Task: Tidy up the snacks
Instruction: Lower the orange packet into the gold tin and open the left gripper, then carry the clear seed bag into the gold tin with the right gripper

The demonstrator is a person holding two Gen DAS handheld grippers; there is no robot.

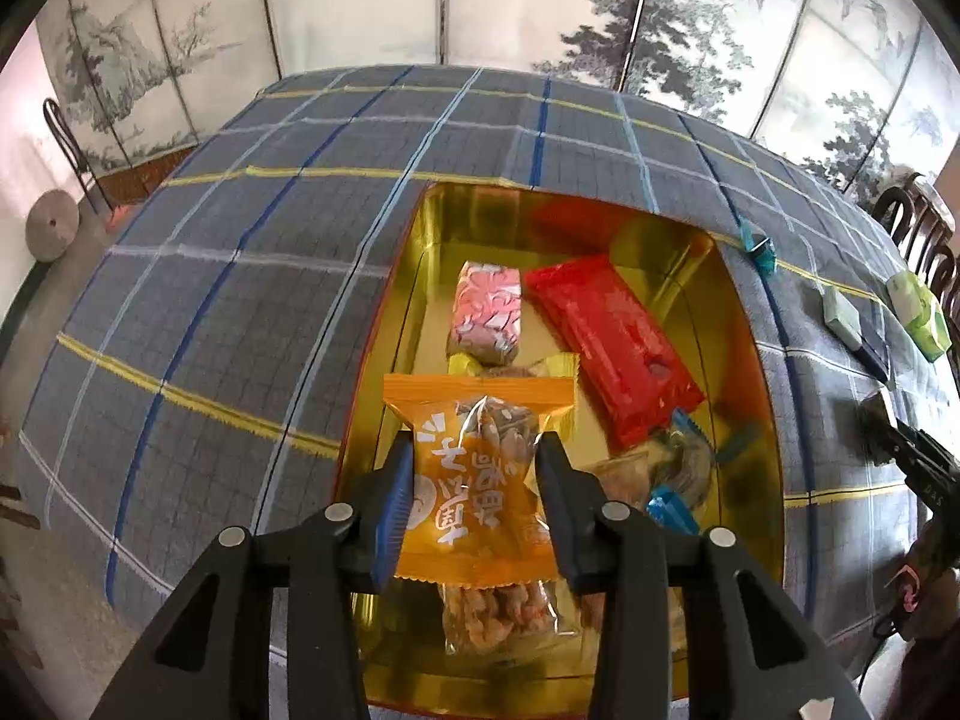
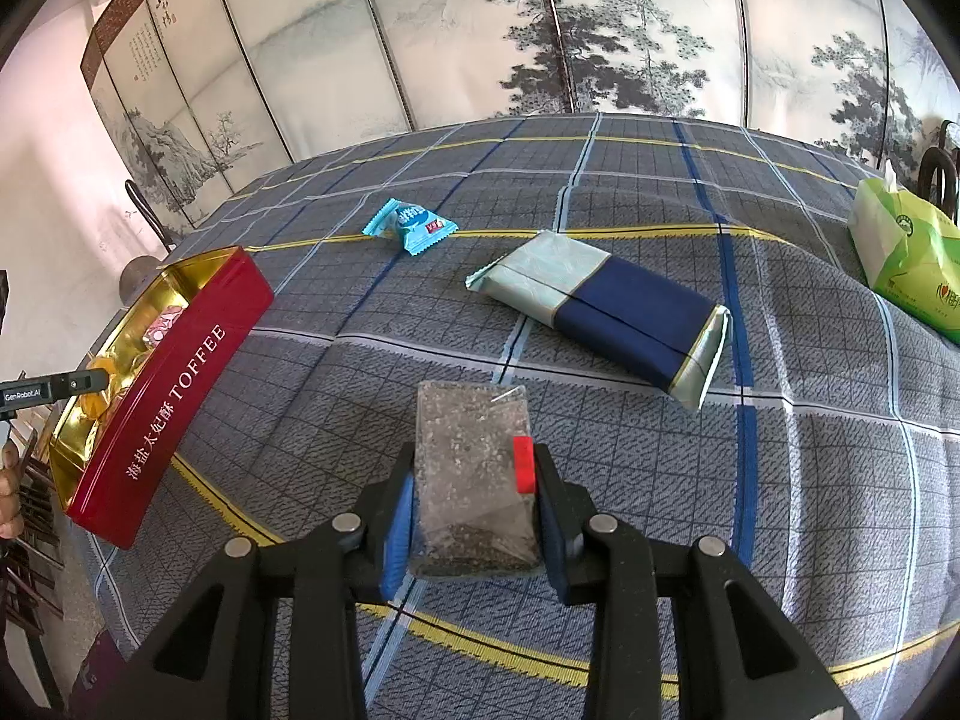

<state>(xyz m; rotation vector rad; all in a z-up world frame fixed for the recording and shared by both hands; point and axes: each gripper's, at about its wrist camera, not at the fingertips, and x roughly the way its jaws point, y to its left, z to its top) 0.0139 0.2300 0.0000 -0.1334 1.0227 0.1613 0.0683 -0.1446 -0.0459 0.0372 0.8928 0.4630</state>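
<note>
the left gripper [image 1: 474,474] is pinching an orange plastic snack packet [image 1: 474,480] between its jaws, holding it over the gold-lined red toffee tin [image 1: 744,324]. inside the tin a pink patterned wrapped sweet [image 1: 486,312], a long red foil packet [image 1: 612,348] and a few blue-wrapped pieces [image 1: 672,504] are lying. the right gripper [image 2: 474,498] is squeezing a clear packet of dark speckled bar with a red tab [image 2: 474,480] above the grey plaid tablecloth [image 2: 660,480]. farther out on the cloth a light blue candy wrapper [image 2: 411,225] and a pale green and navy packet [image 2: 606,312] are lying apart, with a green tissue pack [image 2: 912,252] near the right edge.
</note>
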